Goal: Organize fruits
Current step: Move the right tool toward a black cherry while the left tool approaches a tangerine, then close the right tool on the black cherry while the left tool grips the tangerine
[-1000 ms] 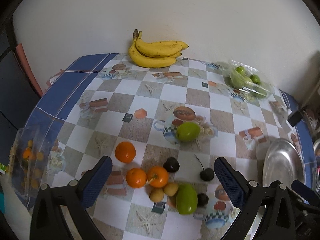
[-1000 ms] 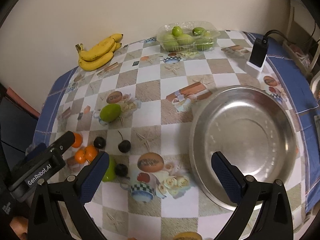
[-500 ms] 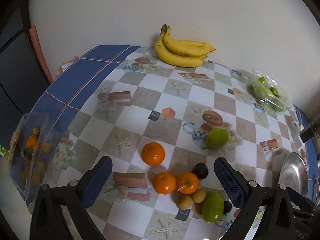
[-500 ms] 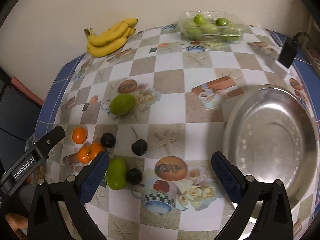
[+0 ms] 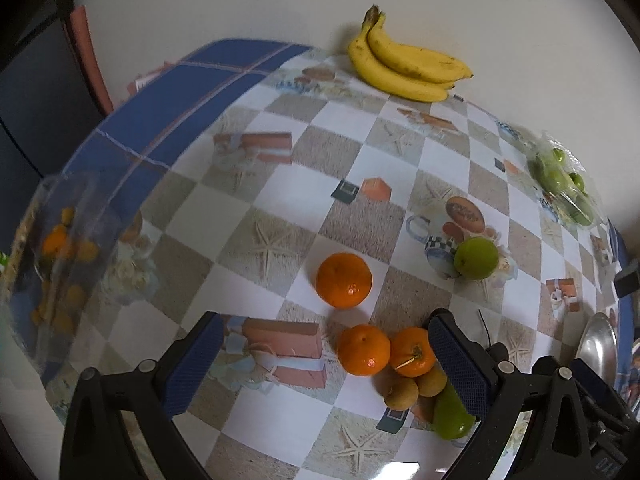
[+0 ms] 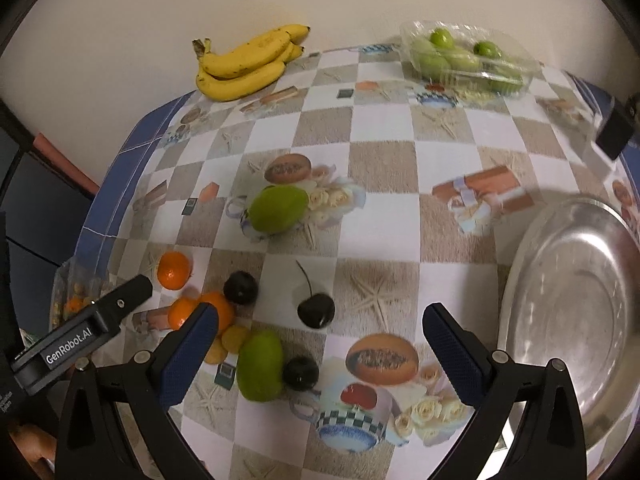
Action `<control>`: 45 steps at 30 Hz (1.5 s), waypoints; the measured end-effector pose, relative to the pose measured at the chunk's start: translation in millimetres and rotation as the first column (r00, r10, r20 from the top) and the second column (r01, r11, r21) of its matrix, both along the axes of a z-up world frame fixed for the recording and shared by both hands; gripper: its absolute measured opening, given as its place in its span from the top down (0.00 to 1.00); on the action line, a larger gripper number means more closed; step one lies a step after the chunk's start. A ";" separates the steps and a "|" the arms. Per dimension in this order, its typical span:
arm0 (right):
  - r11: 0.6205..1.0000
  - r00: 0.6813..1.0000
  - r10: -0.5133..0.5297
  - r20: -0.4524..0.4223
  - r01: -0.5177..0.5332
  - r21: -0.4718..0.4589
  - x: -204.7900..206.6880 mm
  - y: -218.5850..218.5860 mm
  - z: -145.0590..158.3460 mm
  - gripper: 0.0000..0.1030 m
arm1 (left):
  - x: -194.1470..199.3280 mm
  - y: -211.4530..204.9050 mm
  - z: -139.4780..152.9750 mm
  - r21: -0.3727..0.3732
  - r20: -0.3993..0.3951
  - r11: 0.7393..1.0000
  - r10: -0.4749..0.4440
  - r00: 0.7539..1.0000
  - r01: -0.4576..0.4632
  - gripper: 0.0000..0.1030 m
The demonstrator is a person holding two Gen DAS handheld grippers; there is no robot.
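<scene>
Your landmark is the steel basin [image 6: 568,312] at the right edge of the checked tablecloth [image 6: 384,160]. Far from it, against the wall, lies the banana bunch [image 6: 248,64]; the clear clamshell of green fruit [image 6: 464,58] sits beyond the basin by the same wall. Left of the basin lies a green mango [image 6: 278,209], and a second green mango [image 6: 260,364] rests nearer you. Further left of the basin are three oranges: one alone [image 5: 344,279] and two touching, one [image 5: 363,350] beside the other [image 5: 412,351], with two small brown fruits [image 5: 401,392] just below them. Closest to the basin is a stemmed dark cherry [image 6: 316,309], with two dark round fruits [image 6: 240,287] near it. Your left gripper [image 5: 320,364] hangs with jaws spread wide over the paired oranges, holding nothing; your right gripper [image 6: 320,354] is likewise spread and empty
</scene>
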State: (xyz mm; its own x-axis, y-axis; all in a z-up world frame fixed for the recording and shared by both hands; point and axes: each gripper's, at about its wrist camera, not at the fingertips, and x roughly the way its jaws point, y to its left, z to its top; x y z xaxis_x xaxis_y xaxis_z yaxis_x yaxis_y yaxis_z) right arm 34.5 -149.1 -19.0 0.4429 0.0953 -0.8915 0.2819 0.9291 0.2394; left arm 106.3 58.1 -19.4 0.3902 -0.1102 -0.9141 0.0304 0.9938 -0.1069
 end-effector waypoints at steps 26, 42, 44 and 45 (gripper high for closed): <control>0.996 0.995 0.065 -0.081 -0.059 0.067 21.8 6.2 -44.1 0.57 | 6.0 9.1 -37.9 -0.187 -0.176 0.975 0.090 0.980 -0.123 0.45; 0.995 0.995 0.049 -0.092 -0.041 0.088 23.9 5.6 -54.7 0.64 | 1.9 8.8 -45.7 -0.227 -0.216 0.962 0.104 0.971 -0.154 0.50; 0.995 0.994 0.050 -0.093 -0.041 0.088 24.3 6.1 -54.6 0.67 | 1.5 9.7 -45.6 -0.233 -0.215 0.960 0.107 0.971 -0.157 0.52; 0.996 0.994 0.049 -0.093 -0.041 0.084 24.6 6.6 -54.4 0.68 | 0.8 11.0 -45.7 -0.242 -0.217 0.957 0.108 0.970 -0.160 0.56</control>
State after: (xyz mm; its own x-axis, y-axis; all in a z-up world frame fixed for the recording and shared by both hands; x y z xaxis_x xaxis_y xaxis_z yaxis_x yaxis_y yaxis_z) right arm 59.1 -142.5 -73.4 0.3498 0.1878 -0.9178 0.2652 0.9198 0.2892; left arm 107.1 69.1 -65.1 0.2301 -0.3102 -0.9224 -0.1494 0.9253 -0.3485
